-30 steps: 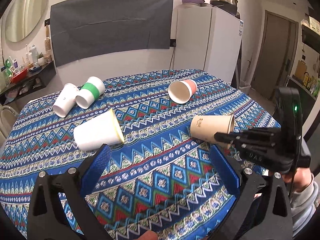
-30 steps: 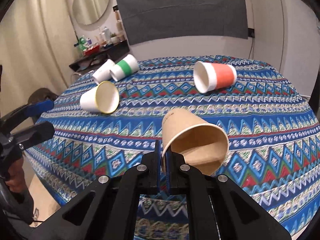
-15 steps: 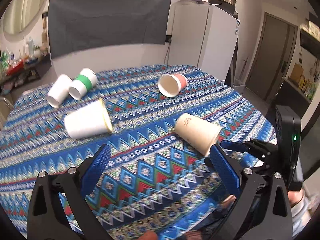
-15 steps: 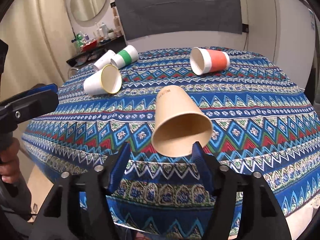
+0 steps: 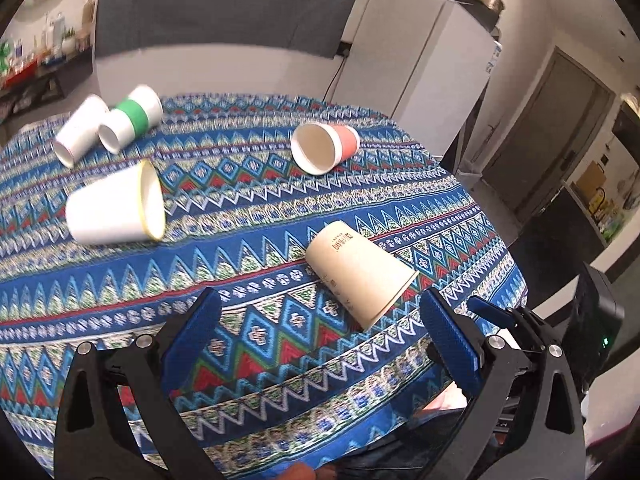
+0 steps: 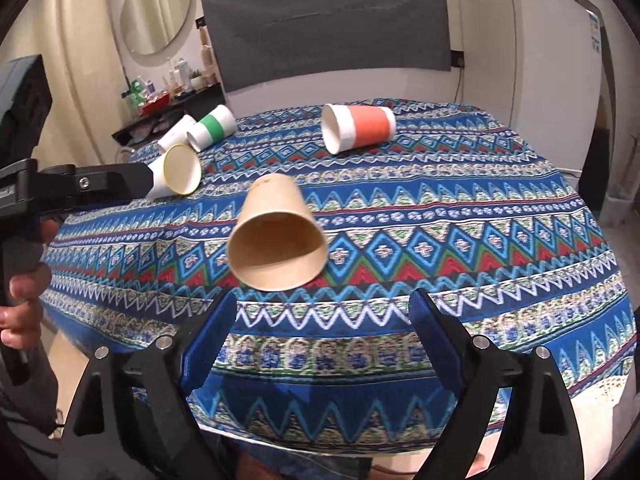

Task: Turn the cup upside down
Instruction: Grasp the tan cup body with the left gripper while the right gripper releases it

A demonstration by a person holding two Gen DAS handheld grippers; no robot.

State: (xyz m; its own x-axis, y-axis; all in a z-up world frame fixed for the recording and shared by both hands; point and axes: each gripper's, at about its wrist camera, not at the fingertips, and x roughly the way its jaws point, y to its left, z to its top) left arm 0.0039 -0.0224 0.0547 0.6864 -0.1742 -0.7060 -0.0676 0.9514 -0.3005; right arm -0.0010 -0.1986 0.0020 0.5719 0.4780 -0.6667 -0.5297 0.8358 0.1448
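A tan paper cup [image 6: 276,236] lies on its side on the patterned tablecloth, mouth toward my right gripper; it also shows in the left wrist view [image 5: 358,270]. My right gripper [image 6: 320,328] is open and empty, just short of the cup's mouth, near the table's front edge. My left gripper [image 5: 320,336] is open and empty, above the cloth to the cup's left. The right gripper's body [image 5: 532,332] shows at the right in the left wrist view.
Other cups lie on their sides: a white one with a yellow rim [image 5: 116,208], an orange-banded one [image 5: 324,148], a green-banded one [image 5: 130,122] and a plain white one [image 5: 80,130]. A white fridge [image 5: 420,52] stands behind the table [image 5: 240,344].
My right gripper let go of the tan cup, opened wide and drew back. The cup now lies free on the cloth. My left gripper shifted a little.
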